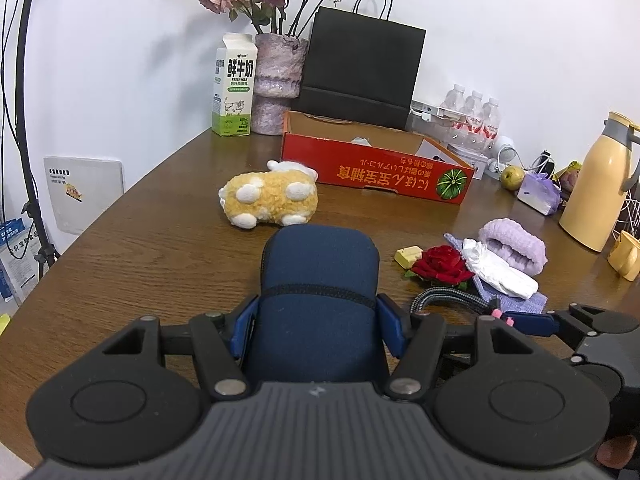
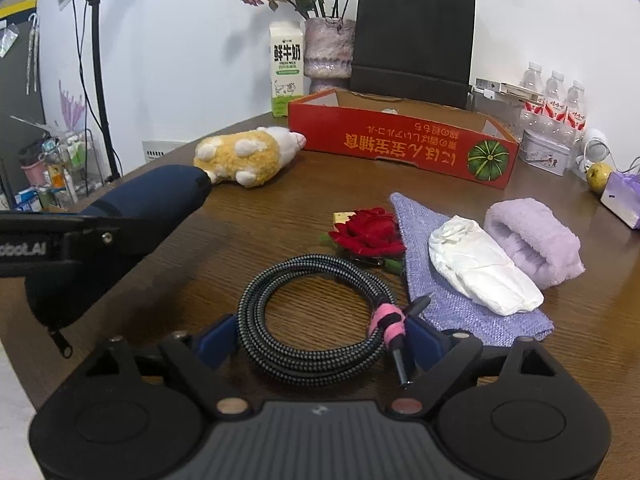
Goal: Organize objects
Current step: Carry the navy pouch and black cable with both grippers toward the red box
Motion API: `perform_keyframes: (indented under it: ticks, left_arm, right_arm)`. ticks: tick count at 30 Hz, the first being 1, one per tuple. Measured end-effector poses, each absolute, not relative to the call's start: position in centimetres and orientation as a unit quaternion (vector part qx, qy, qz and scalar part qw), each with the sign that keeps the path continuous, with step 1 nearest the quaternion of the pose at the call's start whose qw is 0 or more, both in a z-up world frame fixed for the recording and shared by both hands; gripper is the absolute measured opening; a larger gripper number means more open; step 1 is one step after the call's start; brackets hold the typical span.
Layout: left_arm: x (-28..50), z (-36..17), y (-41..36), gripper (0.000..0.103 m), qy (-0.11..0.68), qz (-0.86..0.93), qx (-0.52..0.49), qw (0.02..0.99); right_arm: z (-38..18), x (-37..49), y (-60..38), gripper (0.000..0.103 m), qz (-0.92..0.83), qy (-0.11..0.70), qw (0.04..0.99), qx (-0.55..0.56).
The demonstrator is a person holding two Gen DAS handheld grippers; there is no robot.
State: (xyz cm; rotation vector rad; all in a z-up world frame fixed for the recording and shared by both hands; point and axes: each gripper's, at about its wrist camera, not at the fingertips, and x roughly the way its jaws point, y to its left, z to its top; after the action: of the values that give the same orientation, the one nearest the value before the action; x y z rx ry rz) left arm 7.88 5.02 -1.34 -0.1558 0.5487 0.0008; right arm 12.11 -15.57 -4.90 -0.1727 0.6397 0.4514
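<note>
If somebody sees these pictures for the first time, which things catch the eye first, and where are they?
The left claw grips a dark blue zip pouch in the foreground. The right claw is around a coiled braided cable lying on the wooden table. Behind stands a long red cardboard box, with a yellow plush toy at its left.

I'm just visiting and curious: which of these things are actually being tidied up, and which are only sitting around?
Likely being tidied:
blue pouch in the left gripper
coiled cable between the right gripper's fingers
plush toy
red rose
red box

Apparently just lying about:
milk carton
flower vase
black bag
water bottles
</note>
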Motion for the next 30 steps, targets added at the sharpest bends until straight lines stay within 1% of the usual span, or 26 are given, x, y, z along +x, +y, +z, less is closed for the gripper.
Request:
perform_keyframes:
  ticks: [14,30]
  left_arm:
    - [9.4,0.7,3.7,0.063,0.256,0.001,-0.061,0.965]
    - [15.7,3.1,1.6,0.063,0.242,-0.002,-0.049,0.969]
  right_arm:
    - [-2.1,12.2,-16.6,0.088,0.223,0.275,0.932,-0.079]
    - [1.3,17.2,-18.2,0.088,0.218,0.233,0.945,-0.072]
